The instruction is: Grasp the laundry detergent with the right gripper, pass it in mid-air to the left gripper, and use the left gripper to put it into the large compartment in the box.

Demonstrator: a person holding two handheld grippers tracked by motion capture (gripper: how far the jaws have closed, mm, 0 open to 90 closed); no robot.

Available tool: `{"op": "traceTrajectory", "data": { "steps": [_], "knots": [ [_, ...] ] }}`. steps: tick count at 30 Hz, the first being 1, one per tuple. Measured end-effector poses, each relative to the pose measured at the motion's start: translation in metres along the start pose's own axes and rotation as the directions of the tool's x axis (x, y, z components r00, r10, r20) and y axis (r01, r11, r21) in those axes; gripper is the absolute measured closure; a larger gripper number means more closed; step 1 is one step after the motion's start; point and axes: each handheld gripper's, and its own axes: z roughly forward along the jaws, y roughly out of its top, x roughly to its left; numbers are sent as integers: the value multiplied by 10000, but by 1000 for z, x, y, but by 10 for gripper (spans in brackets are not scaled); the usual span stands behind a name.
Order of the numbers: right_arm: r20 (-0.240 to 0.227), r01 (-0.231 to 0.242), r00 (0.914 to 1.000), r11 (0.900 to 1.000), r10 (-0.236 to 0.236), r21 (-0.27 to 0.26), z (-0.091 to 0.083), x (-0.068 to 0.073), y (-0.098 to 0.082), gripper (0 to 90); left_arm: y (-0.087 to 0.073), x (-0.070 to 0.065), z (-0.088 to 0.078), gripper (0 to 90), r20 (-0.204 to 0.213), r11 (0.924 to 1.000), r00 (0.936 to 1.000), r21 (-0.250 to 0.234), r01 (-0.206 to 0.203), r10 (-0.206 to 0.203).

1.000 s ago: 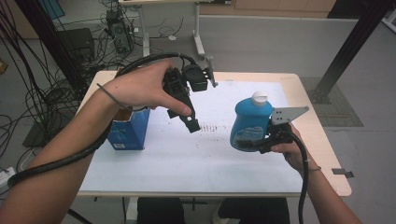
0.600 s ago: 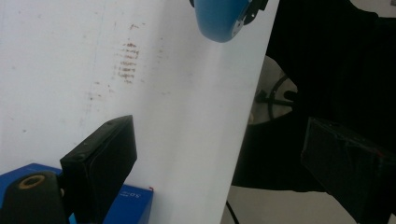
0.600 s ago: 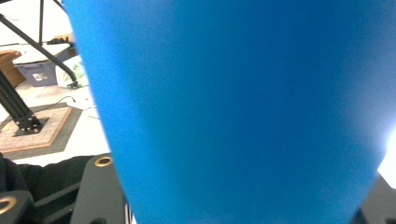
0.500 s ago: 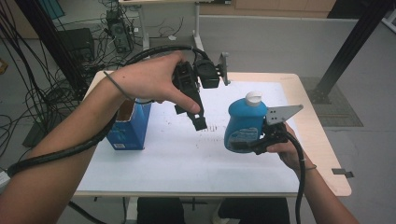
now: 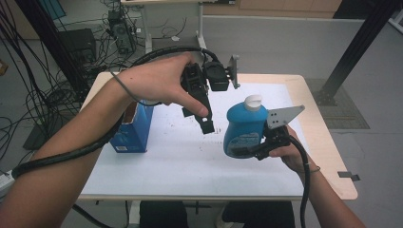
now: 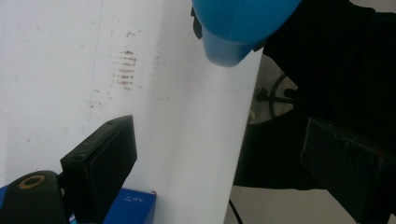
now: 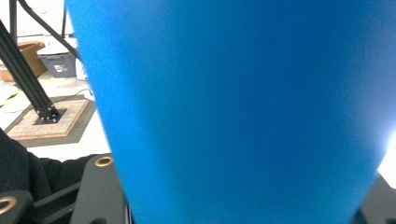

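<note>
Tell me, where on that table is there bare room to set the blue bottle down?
The white mat lies bare between the blue box and the blue bottle, which the right gripper holds, and along the near edge. The far strip is bare too. The left gripper crowds the middle from above.

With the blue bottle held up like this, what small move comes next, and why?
Probably the open left tool moves across to the white cap of the blue plastic bottle. The right tool grips the bottle above the table, and the left tool's jaws hold nothing.
</note>
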Motion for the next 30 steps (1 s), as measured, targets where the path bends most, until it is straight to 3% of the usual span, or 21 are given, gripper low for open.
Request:
{"op": "traceTrajectory", "data": {
  "steps": [30],
  "knots": [
    [-970, 418, 9944, 9991, -419, -30, 30, 10, 22, 400, 16, -14, 1, 85, -15, 9972, 9983, -454, -589, 589]
  ]
}}
